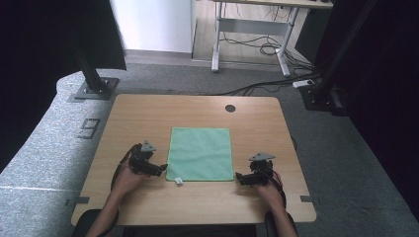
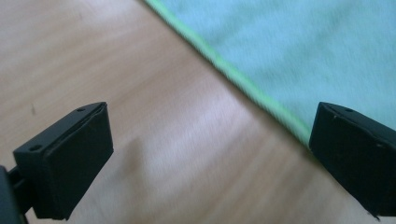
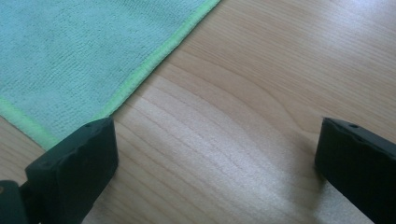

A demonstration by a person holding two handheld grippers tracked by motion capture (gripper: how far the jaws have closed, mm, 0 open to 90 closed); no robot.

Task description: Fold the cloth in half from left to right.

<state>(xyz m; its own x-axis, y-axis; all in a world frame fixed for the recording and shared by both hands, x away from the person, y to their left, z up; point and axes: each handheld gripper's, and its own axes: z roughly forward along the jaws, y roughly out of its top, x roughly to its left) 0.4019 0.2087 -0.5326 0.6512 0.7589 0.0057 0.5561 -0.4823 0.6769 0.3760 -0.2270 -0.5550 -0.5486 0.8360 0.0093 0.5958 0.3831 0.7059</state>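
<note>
— Where are you sitting with the cloth (image 1: 200, 153) right now?

— It is lying flat and square in the middle of the bench (image 1: 148, 113), a small white tag poking out at its near left corner. I am holding my left tongs (image 1: 160, 170) just beside that corner and my right tongs (image 1: 240, 178) just beside the near right one. Both are spread wide and gripping nothing.

— Are they touching it?

— I am not seeing contact. In the left gripper view the bright green hem (image 2: 243, 84) is running slantwise between my jaws, with one jaw over bare wood and the other near the cloth's edge. In the right gripper view the cloth (image 3: 79, 56) is lying off to one side, its corner close to one jaw, and bare bench (image 3: 224, 140) is sitting between the jaws.

— What is worrying you?

— I am judging that the right tongs are aiming mostly at wood, so closing there would pinch nothing or catch a mere thread of hem that slips on the lift. The cloth is lying thin and flush, so a jaw coming in too high is going to skate over it, and one coming in too low is going to push the edge and bunch it. If one side grabs and the other misses, the cloth is going to drag crooked.
</note>
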